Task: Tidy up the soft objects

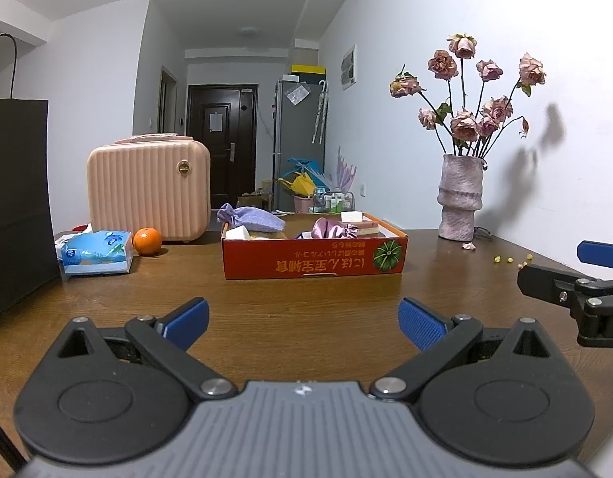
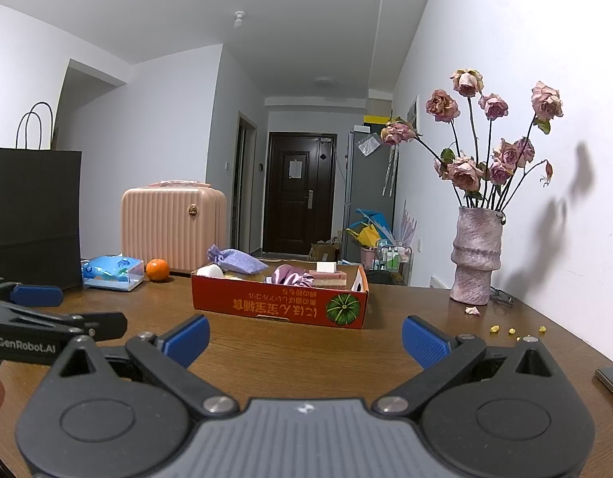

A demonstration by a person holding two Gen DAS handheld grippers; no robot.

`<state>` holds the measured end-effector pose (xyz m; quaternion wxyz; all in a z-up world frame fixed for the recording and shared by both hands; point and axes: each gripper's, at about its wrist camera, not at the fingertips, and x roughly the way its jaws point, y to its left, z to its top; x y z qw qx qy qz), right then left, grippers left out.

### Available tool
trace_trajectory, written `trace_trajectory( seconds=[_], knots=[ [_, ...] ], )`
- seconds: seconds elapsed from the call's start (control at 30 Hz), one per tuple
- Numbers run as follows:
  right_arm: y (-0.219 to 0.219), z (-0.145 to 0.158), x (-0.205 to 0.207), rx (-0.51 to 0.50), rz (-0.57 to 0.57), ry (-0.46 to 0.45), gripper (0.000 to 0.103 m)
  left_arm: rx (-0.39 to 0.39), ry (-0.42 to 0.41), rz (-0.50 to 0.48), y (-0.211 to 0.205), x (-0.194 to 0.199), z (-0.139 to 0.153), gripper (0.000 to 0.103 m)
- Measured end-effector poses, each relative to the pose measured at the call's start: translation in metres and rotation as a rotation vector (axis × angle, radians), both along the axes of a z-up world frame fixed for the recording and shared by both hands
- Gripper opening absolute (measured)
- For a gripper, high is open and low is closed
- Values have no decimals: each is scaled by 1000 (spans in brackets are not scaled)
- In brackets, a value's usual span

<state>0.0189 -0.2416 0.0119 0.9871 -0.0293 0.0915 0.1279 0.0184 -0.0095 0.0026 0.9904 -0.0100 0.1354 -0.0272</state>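
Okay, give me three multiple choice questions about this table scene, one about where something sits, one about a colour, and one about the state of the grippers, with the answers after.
1. Where is the orange?
A. Inside the red box
B. On the table between the tissue pack and the pink case
C. Beside the vase

2. What colour is the drawstring pouch at the left end of the red box?
A. Lavender
B. Green
C. Black

3. How do the left gripper and right gripper stand?
A. Both shut on cloth
B. One open, one shut
C. Both open, holding nothing

Answers: B, it lies on the wood between those two; A, its fabric is pale purple; C, wide gaps between the blue pads show only bare table.
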Motion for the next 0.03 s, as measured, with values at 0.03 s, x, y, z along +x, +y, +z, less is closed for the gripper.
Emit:
trace_trajectory(
  seconds=[0.03],
  knots=[
    [0, 0, 0, 0, 0, 1, 103, 0, 0, -2, 0, 0, 0, 103]
  ],
)
